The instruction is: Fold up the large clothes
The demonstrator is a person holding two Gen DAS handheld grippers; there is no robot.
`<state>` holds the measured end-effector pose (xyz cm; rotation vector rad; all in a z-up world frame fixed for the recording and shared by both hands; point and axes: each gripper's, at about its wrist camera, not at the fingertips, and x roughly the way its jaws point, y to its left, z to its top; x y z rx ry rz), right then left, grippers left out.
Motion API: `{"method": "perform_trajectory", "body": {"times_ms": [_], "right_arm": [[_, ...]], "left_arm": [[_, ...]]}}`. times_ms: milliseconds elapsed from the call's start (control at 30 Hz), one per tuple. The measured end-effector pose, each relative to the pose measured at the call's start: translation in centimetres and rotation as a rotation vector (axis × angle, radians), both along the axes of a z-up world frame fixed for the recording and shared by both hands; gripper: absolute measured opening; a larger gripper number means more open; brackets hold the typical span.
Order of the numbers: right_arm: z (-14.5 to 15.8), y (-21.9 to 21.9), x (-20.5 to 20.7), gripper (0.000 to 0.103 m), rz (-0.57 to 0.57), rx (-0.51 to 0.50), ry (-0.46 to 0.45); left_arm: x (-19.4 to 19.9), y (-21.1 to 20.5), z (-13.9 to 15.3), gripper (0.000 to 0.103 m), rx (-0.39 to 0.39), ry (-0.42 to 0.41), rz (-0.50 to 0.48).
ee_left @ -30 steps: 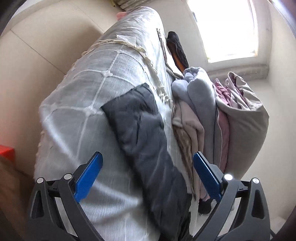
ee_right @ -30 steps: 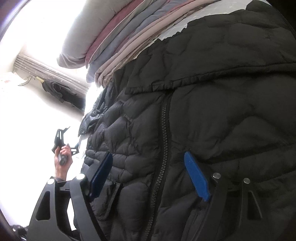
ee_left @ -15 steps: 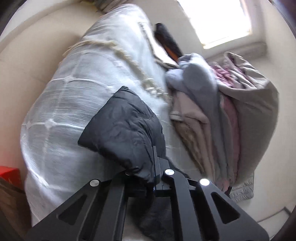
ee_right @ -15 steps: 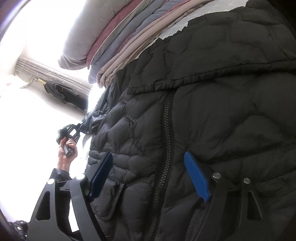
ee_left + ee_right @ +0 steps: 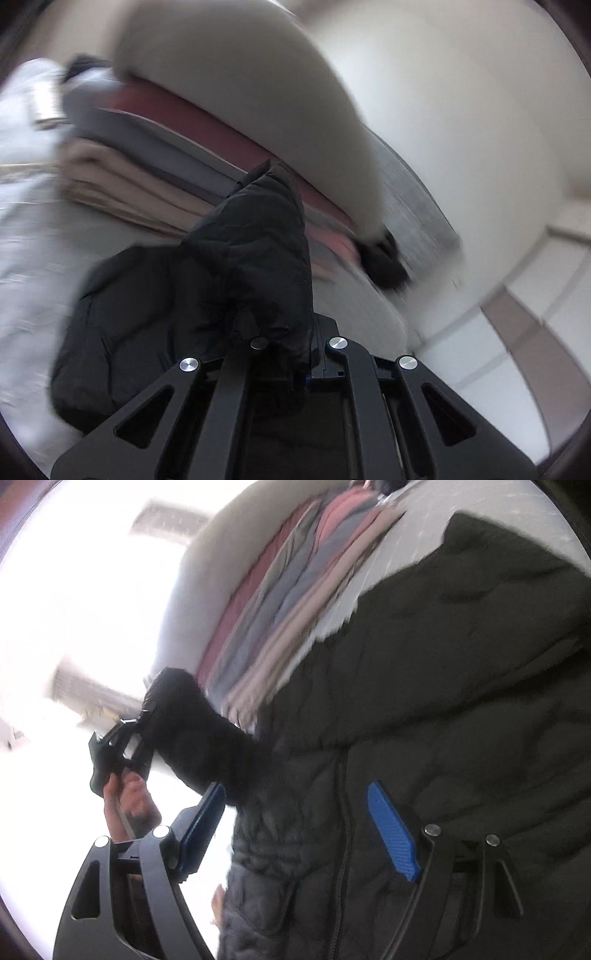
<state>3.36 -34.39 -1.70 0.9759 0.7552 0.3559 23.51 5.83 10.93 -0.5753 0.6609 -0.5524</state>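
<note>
A pale, woven bed cover (image 5: pixel 26 236) with a faint grid pattern is being used as the work surface, and a bright, washed-out window area is filling the left of the right wrist view. A black quilted puffer jacket (image 5: pixel 461 686) is lying spread on that cover, its stitched padding and a dark zipper (image 5: pixel 345 812) running down the front being shown plainly only in the right wrist view. Beside it a stack of folded clothes (image 5: pixel 155 162) in beige, grey, maroon and pink is being seen, soft-edged and blurred in both views. The jacket's puffy sleeve (image 5: pixel 266 251) is being pinched by the left gripper (image 5: pixel 306 354), whose jaws are closed on the fabric. In the right wrist view that sleeve is being held lifted off the cover, with the person's hand (image 5: pixel 129 805) wrapped round the handle. The right gripper (image 5: pixel 295 834) is being held with its blue ribbed pads (image 5: pixel 393 834) spread wide over the jacket front, nothing being clamped.
</note>
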Motion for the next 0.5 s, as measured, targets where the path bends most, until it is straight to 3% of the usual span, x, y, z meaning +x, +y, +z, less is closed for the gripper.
{"method": "perform_trajectory", "body": {"times_ms": [100, 167, 233, 333, 400, 467, 500], "right_arm": [[0.4, -3.2, -0.9, 0.077, -0.091, 0.035, -0.013], [0.1, -4.8, -1.2, 0.077, -0.145, 0.059, -0.006], [-0.7, -5.8, -1.4, 0.077, -0.179, 0.088, 0.023], [-2.1, -6.6, -1.3, 0.077, -0.199, 0.151, 0.064], [-2.0, -6.7, -1.4, 0.077, -0.205, 0.163, 0.065], [-1.7, -7.3, -1.6, 0.077, -0.218, 0.164, 0.056], [-1.7, -7.4, -1.8, 0.077, -0.226, 0.161, 0.054]], "left_arm": [[-0.4, -8.7, -1.9, 0.003, 0.066, 0.011, -0.114], [-0.3, -14.8, -5.3, 0.003, 0.118, 0.063, -0.196], [-0.2, -20.2, -9.4, 0.005, 0.238, 0.122, -0.252], [0.1, -25.3, -15.6, 0.022, 0.439, 0.285, -0.319], [-0.5, -26.3, -16.8, 0.029, 0.513, 0.272, -0.318], [-1.2, -27.0, -16.0, 0.050, 0.567, 0.234, -0.337], [-1.6, -27.4, -15.2, 0.055, 0.620, 0.208, -0.339]]}}
